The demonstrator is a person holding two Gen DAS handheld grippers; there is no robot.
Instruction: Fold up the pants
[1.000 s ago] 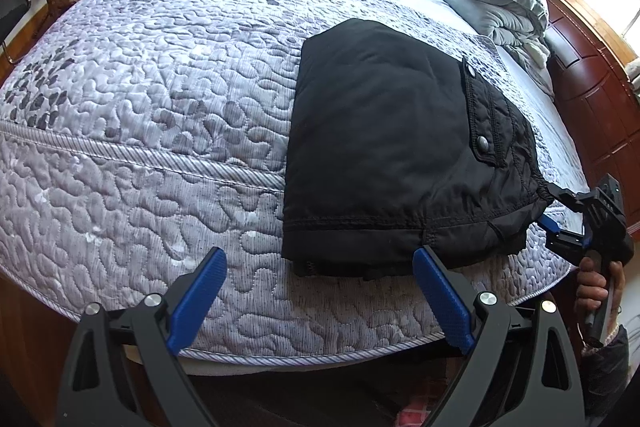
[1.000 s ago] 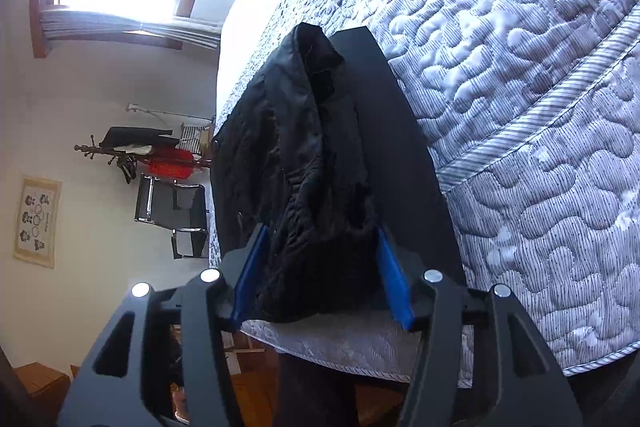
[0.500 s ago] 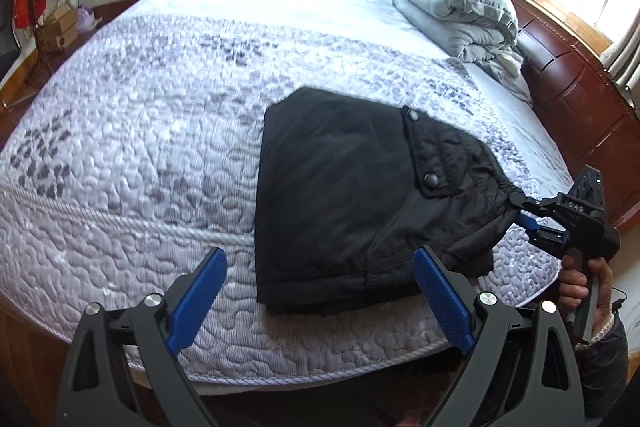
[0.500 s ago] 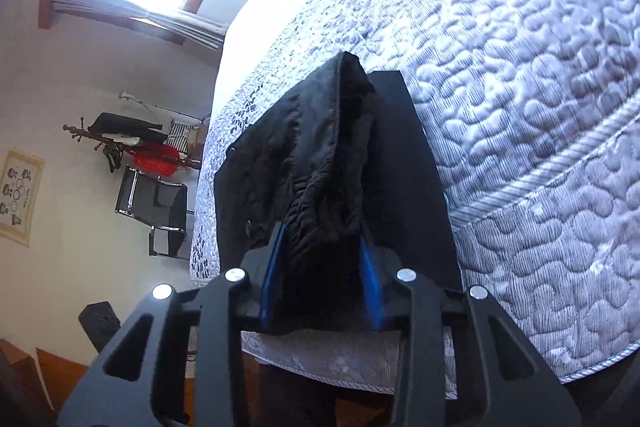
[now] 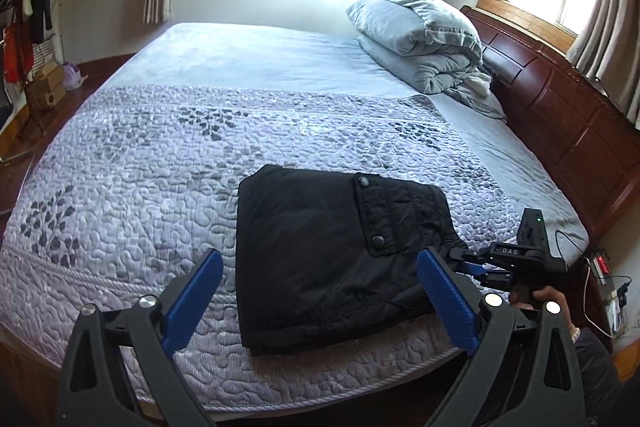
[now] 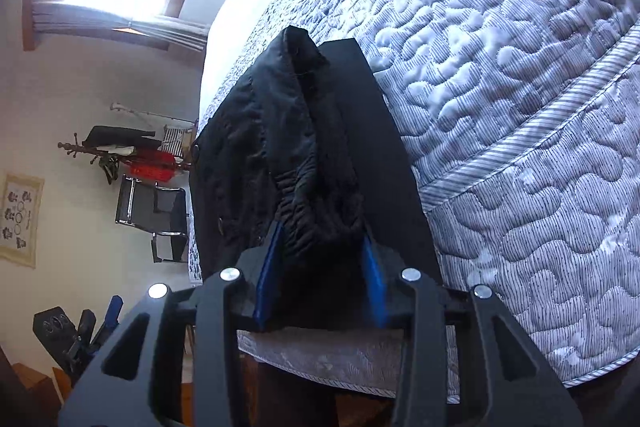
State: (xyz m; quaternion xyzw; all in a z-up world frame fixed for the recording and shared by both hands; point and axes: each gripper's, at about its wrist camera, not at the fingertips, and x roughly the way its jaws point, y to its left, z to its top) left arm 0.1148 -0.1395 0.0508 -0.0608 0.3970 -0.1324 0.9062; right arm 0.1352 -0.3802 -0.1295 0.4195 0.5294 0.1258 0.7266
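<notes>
The black pants (image 5: 304, 227) lie folded into a thick rectangle on the quilted bed (image 5: 160, 167), near its front edge, with a snap-button pocket flap on top. My left gripper (image 5: 320, 258) hovers open above the bed edge, clear of the cloth and with nothing between its blue pads. At the pants' right end, my right gripper (image 5: 466, 261) has a bunched corner of the pants (image 6: 292, 131) gathered between its pads. In the right wrist view, the right gripper (image 6: 320, 233) still presses the fabric while its jaws are opening slightly. A hand (image 5: 544, 297) holds its handle.
A folded grey duvet (image 5: 416, 39) sits at the far right of the bed, by the dark wooden headboard (image 5: 560, 115). Windows line the far walls. A chair (image 6: 152, 211) and a coat rack (image 6: 120, 147) stand beyond the bed. Cables and a power strip (image 5: 604, 263) lie right.
My left gripper has risen and drawn back from the pants, so more of the bed and room shows. The right gripper's jaws narrowed onto the bunched corner of the pants.
</notes>
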